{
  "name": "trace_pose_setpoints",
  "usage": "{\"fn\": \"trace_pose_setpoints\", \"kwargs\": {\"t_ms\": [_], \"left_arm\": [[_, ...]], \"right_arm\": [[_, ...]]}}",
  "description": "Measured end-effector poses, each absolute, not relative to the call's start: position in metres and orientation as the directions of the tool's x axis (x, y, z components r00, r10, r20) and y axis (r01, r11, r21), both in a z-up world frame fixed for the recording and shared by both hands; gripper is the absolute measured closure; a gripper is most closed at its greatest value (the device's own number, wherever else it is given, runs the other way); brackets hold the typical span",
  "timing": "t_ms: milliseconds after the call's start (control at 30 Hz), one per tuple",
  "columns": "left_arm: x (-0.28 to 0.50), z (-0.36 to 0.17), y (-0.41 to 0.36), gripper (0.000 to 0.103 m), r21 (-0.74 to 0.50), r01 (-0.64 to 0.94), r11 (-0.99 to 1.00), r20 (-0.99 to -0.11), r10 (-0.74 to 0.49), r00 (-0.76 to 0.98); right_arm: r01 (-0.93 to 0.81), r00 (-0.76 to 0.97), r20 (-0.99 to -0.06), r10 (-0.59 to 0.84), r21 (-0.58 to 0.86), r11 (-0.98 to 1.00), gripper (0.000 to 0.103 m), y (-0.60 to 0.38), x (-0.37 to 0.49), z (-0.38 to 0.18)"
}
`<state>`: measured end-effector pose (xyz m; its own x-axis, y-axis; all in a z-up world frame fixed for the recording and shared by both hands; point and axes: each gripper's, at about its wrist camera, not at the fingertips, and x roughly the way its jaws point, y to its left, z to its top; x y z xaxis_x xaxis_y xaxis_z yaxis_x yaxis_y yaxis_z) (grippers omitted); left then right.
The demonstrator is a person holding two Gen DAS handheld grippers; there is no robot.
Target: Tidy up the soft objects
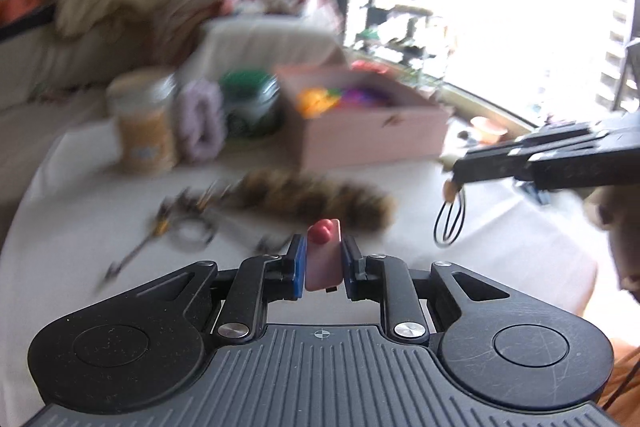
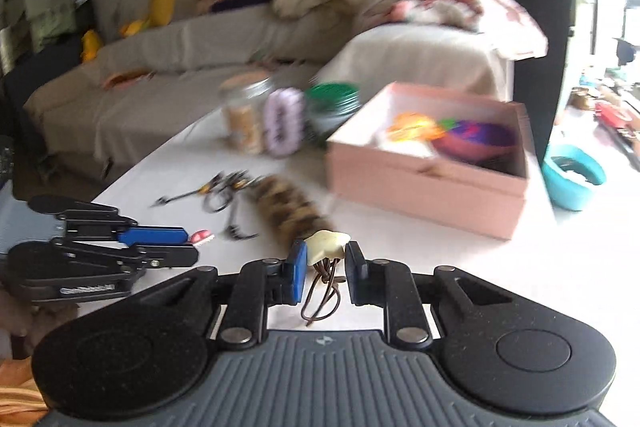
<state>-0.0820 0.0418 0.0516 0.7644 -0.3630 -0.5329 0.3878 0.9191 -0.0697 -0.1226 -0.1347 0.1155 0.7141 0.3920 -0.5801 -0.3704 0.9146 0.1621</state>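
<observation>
My left gripper [image 1: 323,263] is shut on a small pink soft piece with a red knob [image 1: 323,259], held above the white table; it also shows in the right wrist view [image 2: 202,235]. My right gripper [image 2: 326,265] is shut on a cream star-shaped charm [image 2: 327,243] with a dark cord loop hanging below it [image 1: 450,223]. A striped brown furry tail [image 1: 316,197] [image 2: 290,207] lies on the table ahead of both grippers. A pink open box [image 1: 372,135] [image 2: 428,183] with colourful soft items stands at the back right.
Keys and metal clips [image 1: 180,223] [image 2: 224,187] lie left of the tail. A jar [image 1: 146,135], a lilac fluffy ring [image 1: 200,123] and a green-lidded tin [image 1: 250,103] stand behind. A sofa [image 2: 160,83] with cushions is beyond; a teal bowl [image 2: 574,179] sits on the floor.
</observation>
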Motion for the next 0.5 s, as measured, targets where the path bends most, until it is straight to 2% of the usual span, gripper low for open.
{"fn": "trace_pose_setpoints", "kwargs": {"t_ms": [200,267,333,500], "left_arm": [[-0.047,0.096,0.013,0.081,-0.037,0.435,0.900,-0.448,-0.404,0.797],[-0.017,0.121,0.003,0.081,-0.051,0.452,0.891,-0.395,-0.434,0.810],[0.020,0.143,-0.008,0.081,-0.094,0.453,0.887,-0.342,-0.456,0.822],[0.093,0.144,-0.018,0.081,-0.291,0.427,0.856,-0.368,-0.512,0.776]], "right_arm": [[-0.305,0.767,-0.524,0.370,0.209,0.929,0.083,-0.174,-0.132,0.123],[-0.300,0.774,-0.516,0.368,0.212,0.930,0.083,-0.181,-0.134,0.122],[-0.289,0.778,-0.514,0.361,0.218,0.932,0.083,-0.185,-0.133,0.120],[-0.253,0.788,-0.501,0.359,0.269,0.929,0.083,-0.194,-0.138,0.119]]}}
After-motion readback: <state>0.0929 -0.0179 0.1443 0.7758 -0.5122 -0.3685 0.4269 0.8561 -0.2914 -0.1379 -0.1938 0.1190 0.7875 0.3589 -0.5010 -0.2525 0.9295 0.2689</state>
